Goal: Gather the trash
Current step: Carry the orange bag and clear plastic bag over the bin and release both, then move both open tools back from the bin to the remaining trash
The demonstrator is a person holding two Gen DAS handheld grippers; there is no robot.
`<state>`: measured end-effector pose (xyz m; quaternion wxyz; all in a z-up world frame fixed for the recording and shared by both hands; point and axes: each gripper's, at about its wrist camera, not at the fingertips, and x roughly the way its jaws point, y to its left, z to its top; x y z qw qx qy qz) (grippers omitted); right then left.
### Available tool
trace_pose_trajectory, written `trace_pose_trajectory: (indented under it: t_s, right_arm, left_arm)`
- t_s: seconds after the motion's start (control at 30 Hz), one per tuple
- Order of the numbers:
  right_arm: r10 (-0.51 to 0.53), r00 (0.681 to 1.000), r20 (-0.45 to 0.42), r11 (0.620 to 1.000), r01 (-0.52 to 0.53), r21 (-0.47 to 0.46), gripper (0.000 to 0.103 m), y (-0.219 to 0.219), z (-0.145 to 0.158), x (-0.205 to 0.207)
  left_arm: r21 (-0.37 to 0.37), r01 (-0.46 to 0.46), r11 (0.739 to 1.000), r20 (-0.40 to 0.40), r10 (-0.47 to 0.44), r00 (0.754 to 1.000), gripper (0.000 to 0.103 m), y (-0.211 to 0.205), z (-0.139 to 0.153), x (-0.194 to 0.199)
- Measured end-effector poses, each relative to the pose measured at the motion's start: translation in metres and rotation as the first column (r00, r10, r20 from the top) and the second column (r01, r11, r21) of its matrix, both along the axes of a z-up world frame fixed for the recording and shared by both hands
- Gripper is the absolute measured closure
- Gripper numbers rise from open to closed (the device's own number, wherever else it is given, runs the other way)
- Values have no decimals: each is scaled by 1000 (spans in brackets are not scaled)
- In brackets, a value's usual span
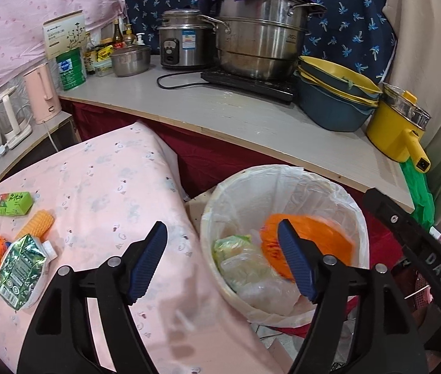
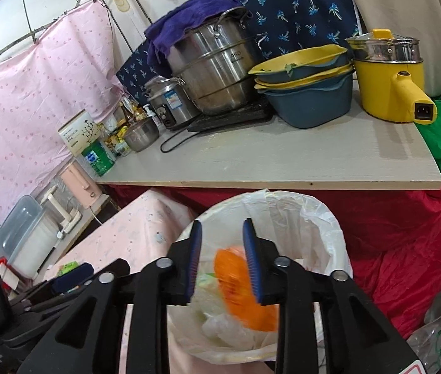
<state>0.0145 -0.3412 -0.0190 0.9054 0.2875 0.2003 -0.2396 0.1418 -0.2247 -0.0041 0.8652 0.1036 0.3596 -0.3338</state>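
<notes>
Both grippers hang over the lined bin [image 1: 339, 187], left gripper [image 1: 222, 260] spread wide and empty, right gripper [image 2: 222, 260] parted above the blurred orange wrapper [image 2: 242, 293], apparently dropping it in.

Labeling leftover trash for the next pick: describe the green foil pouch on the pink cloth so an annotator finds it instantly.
Start at the pink tablecloth left of the white-lined trash bin. At its near-left corner lies a small cluster of litter; the green foil pouch is the piece nearest the camera. Unlike the lime-green carton and yellow ribbed piece behind it, it is crumpled, dark green and shows a barcode.
</notes>
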Motion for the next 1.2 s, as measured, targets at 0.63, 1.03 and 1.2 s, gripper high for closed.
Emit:
trace_pose_trajectory:
  t_s: [0.63,1.03,1.2]
  right_arm:
    - [154,987,35,983,-149,-107,59,88,51,26]
    - [295,955,8,947,-292,-132,57,171,58,64]
    - [365,931,-15,922,-364,-131,57,210,55,86]
  left_arm:
    - [-63,-165,984,19,166,986,28,108,25,20]
    - [-81,-331,940,20,333,943,22,211,29,41]
    - [-81,-397,914,10,399,917,22,253,26,50]
